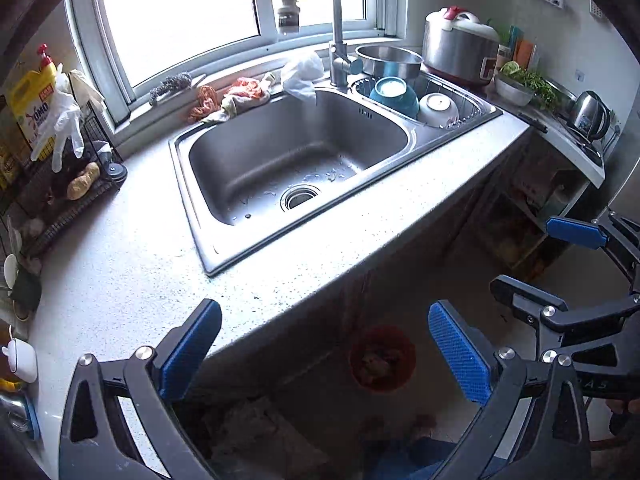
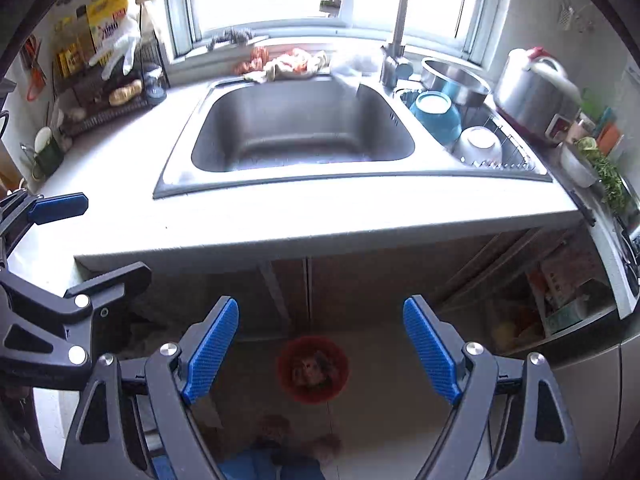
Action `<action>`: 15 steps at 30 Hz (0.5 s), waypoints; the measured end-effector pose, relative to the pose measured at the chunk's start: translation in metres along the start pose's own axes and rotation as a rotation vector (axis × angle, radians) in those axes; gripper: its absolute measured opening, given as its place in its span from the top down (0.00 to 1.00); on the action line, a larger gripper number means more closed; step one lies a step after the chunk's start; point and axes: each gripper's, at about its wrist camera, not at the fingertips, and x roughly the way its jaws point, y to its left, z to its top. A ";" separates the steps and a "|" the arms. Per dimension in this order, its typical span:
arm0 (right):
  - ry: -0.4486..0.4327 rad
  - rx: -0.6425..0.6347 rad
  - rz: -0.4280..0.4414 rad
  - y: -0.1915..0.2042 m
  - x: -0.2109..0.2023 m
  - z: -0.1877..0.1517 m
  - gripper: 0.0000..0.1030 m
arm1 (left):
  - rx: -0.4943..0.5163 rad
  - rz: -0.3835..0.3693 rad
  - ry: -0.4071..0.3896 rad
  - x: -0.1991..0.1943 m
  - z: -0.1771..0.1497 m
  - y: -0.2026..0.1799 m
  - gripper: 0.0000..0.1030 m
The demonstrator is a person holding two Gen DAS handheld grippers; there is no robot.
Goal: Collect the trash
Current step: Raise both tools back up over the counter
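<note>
Trash scraps (image 1: 320,178) lie scattered on the bottom of the sink (image 1: 224,128), around the drain (image 1: 300,196). A red bin (image 2: 313,368) with waste inside stands on the floor below the surface (image 1: 132,264). The left gripper (image 1: 324,350) and the right gripper (image 2: 320,350) both hang wide open and empty in front of the surface's edge, holding nothing.

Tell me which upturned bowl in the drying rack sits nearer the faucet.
The teal bowl. It lies upside down right beside the faucet base; the white bowl sits farther along the rack, toward the counter's front edge.
</note>
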 end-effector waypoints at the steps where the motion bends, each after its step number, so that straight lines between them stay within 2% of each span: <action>1: -0.009 0.002 -0.004 -0.003 -0.005 0.000 0.19 | -0.003 -0.002 -0.011 -0.008 0.002 0.000 0.00; 9: -0.098 -0.007 -0.020 -0.003 -0.038 0.005 0.19 | -0.015 0.021 -0.101 -0.059 0.005 -0.007 0.00; 15: -0.165 -0.023 -0.018 -0.006 -0.073 -0.007 0.19 | -0.037 0.042 -0.168 -0.097 -0.012 -0.025 0.00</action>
